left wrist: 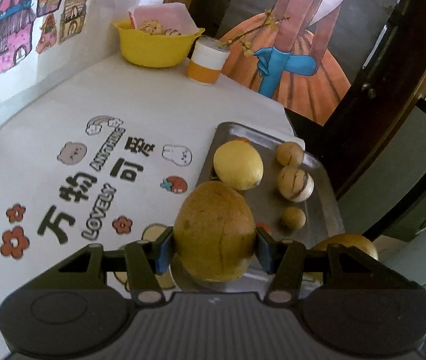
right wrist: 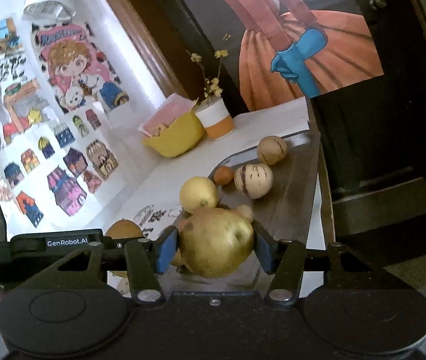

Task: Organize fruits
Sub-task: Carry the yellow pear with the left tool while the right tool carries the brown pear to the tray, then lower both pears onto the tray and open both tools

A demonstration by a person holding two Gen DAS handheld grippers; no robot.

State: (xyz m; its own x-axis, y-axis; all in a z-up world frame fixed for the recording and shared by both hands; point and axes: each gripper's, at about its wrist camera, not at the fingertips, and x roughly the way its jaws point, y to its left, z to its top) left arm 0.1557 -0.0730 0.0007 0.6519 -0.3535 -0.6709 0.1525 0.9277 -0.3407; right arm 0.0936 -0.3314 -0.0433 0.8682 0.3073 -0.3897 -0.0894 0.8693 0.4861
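A brownish-yellow fruit sat clamped in the left gripper and another fruit in the right gripper, both near the metal tray ahead, where five fruits already lay, leaving these two unplaced

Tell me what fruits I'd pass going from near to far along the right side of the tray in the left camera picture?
Small round brown fruit → striped cream fruit → round tan fruit near the metal tray's far end.
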